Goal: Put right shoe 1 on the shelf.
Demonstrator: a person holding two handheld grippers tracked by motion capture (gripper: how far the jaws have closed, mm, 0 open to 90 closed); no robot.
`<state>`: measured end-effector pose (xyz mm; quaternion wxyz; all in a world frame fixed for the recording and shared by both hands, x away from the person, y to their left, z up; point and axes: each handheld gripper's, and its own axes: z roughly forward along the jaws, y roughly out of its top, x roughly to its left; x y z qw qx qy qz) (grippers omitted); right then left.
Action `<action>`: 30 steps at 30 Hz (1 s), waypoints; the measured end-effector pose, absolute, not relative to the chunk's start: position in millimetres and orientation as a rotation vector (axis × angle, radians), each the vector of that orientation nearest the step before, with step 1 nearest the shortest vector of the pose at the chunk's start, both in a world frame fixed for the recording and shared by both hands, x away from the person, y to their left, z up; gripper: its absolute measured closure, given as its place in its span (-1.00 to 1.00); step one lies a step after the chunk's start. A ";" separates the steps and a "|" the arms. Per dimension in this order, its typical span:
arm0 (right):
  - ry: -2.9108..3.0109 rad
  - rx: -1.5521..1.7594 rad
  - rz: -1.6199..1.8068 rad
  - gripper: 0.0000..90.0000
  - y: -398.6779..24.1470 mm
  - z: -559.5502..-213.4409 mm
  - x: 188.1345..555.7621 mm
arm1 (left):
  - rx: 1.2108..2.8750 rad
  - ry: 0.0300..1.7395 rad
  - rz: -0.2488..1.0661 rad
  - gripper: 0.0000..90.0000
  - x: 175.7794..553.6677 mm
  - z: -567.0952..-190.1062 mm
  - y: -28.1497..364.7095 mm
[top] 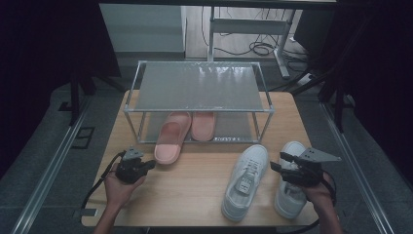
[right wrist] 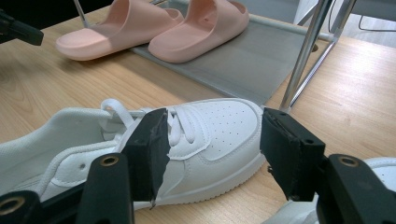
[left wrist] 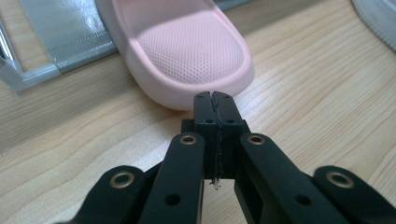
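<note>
Two pink slippers lie at the shoe rack's (top: 199,87) lower shelf. One slipper (top: 171,136) sticks out onto the table, and the other slipper (top: 203,125) lies beside it on the shelf. My left gripper (top: 152,165) is shut and holds nothing. In the left gripper view its tips (left wrist: 215,99) sit right at the near end of the pink slipper (left wrist: 182,51); I cannot tell if they touch. A white sneaker (top: 245,180) lies on the table, and a second sneaker (top: 290,183) lies to its right. My right gripper (top: 278,162) hovers open between them, its jaws (right wrist: 215,140) wide before the sneaker (right wrist: 210,126).
The rack has a metal frame, and its leg (right wrist: 306,51) stands just beyond the sneaker's toe. The wooden table (top: 195,195) has bare room at the front middle. Cables (top: 258,48) lie on the floor behind the rack. Dark curtains hang on both sides.
</note>
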<state>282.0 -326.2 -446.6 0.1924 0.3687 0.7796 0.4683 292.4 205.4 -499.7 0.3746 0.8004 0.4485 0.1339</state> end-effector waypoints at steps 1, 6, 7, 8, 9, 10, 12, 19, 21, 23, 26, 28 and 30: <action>2.189 1.036 1.314 -0.05 -325.8 -446.8 282.0 | 2.052 1.146 0.343 1.00 292.7 -500.4 204.6; 2.190 1.035 1.313 -0.05 -325.8 -447.1 282.3 | 2.068 1.147 0.334 1.00 296.3 -503.4 202.4; 2.189 1.035 1.314 -0.05 -326.0 -447.1 282.3 | 2.068 1.147 0.328 1.00 297.0 -504.0 201.7; 2.189 1.036 1.314 -0.05 -326.2 -447.1 282.3 | 2.072 1.148 0.327 1.00 298.0 -504.8 201.0; 2.188 1.035 1.314 -0.05 -326.3 -447.0 282.3 | 2.076 1.149 0.328 1.00 298.6 -505.3 200.8; 2.188 1.035 1.314 -0.05 -326.3 -447.0 282.2 | 2.079 1.150 0.327 1.00 299.2 -506.1 200.3; 2.188 1.034 1.315 -0.05 -326.2 -446.7 282.0 | 2.090 1.148 0.322 1.00 300.4 -507.4 199.4; 2.184 1.038 1.318 -0.05 -326.7 -446.9 282.3 | 2.114 1.145 0.315 1.00 304.7 -511.2 197.4; 2.188 1.035 1.316 -0.05 -326.3 -446.7 282.1 | 2.114 1.146 0.313 1.00 306.0 -511.5 197.3; 2.189 1.034 1.316 -0.05 -325.9 -446.6 282.0 | 2.114 1.146 0.310 1.00 307.4 -511.7 197.2; 2.188 1.035 1.317 -0.05 -325.4 -447.0 282.1 | 2.113 1.146 0.302 1.00 309.7 -511.9 196.5; 2.190 1.034 1.315 -0.05 -325.5 -446.9 282.3 | 2.111 1.148 0.301 1.00 311.4 -512.0 196.0; 2.190 1.034 1.314 -0.05 -325.6 -447.1 282.3 | 2.108 1.147 0.294 1.00 313.2 -512.2 195.5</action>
